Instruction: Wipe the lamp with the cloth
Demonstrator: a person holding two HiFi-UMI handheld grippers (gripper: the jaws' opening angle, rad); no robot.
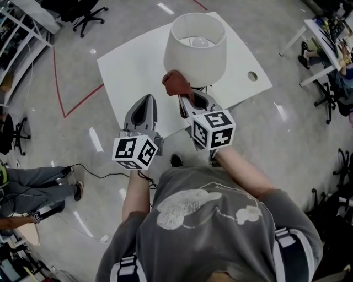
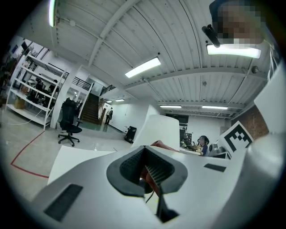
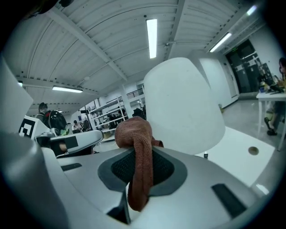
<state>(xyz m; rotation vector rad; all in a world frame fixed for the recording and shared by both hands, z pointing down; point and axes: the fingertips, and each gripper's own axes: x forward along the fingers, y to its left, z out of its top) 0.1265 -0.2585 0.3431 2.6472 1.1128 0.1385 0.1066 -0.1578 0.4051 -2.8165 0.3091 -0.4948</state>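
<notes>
A lamp with a white shade [image 1: 196,47] stands on the white table [image 1: 132,66]. My right gripper [image 1: 186,99] is shut on a reddish-brown cloth [image 1: 176,82], whose bunched top lies against the lower left of the shade. In the right gripper view the cloth [image 3: 134,132] hangs down between the jaws of the right gripper [image 3: 140,167], with the shade [image 3: 183,107] just behind it. My left gripper [image 1: 145,100] hovers over the table's near edge, left of the cloth, jaws together and holding nothing. From the left gripper [image 2: 147,167], the shade [image 2: 161,129] and a bit of cloth [image 2: 163,145] show ahead.
The table has a small round hole [image 1: 252,76] near its right corner. Office chairs [image 1: 91,16] stand beyond the table, and a second white table [image 1: 320,33] is at the right. A seated person's legs [image 1: 38,184] and a floor cable are at the left.
</notes>
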